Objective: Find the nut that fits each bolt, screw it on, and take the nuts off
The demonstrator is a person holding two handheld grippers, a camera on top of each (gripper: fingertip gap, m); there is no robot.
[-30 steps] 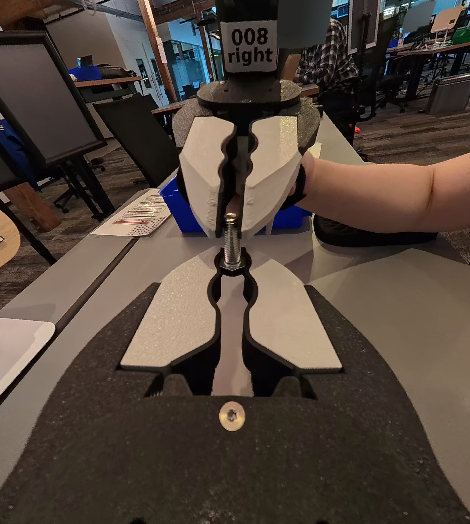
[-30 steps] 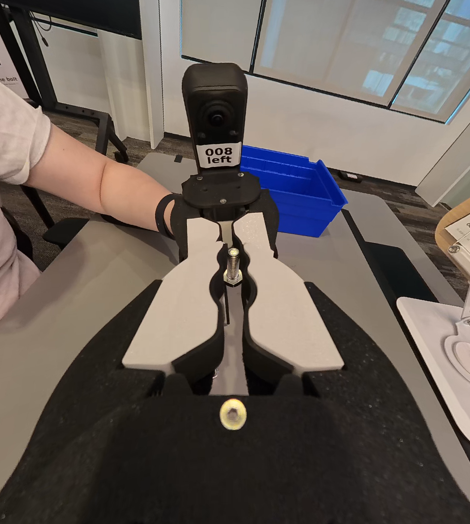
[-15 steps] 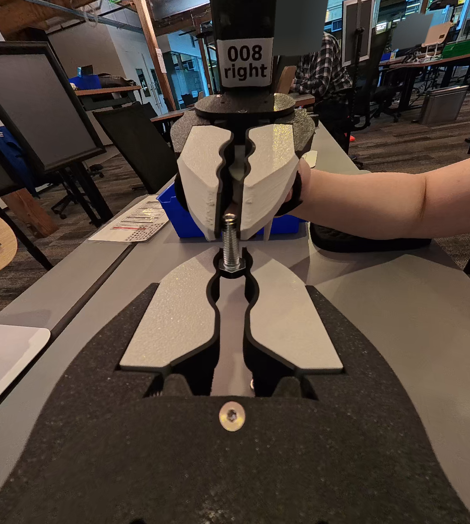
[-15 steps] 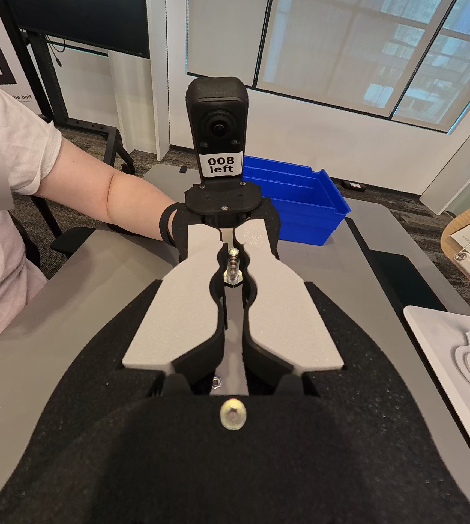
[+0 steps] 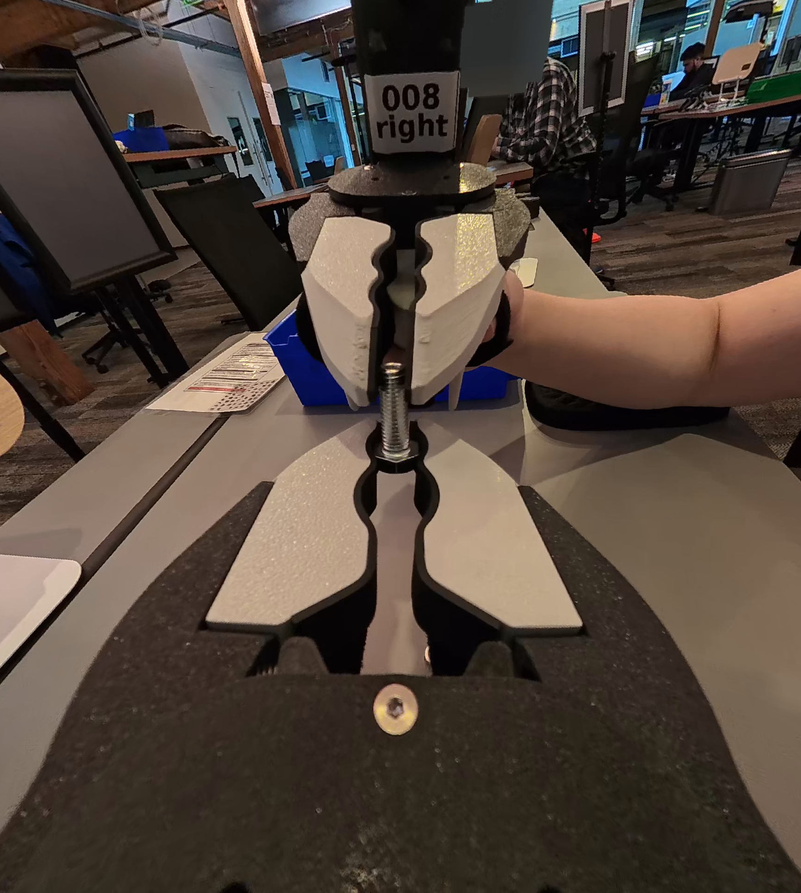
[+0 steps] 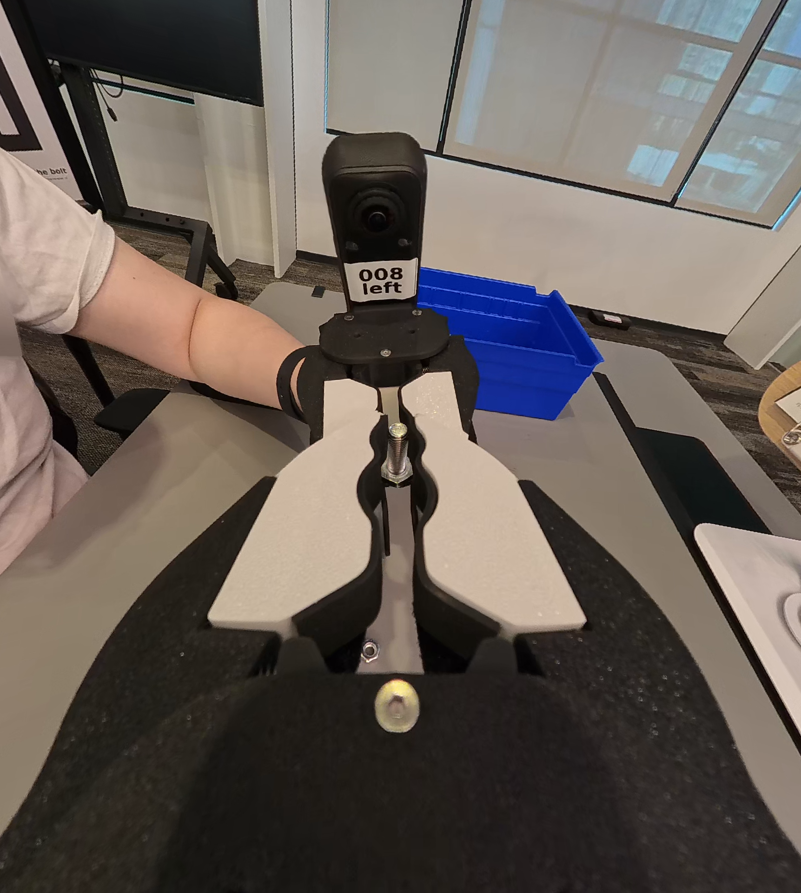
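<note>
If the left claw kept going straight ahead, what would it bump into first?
Probably the right claw, which faces it tip to tip. The left claw grips one end of the bolt that bridges them.

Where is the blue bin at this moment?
The blue bin stands on the grey table, behind the two grippers that meet at the bolt. In the right wrist view it shows right of centre, behind the left gripper.

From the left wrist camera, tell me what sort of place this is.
Probably an open-plan office or lab: rows of desks, a person in a plaid shirt seated at one, black office chairs, and dark framed boards on stands.
</note>
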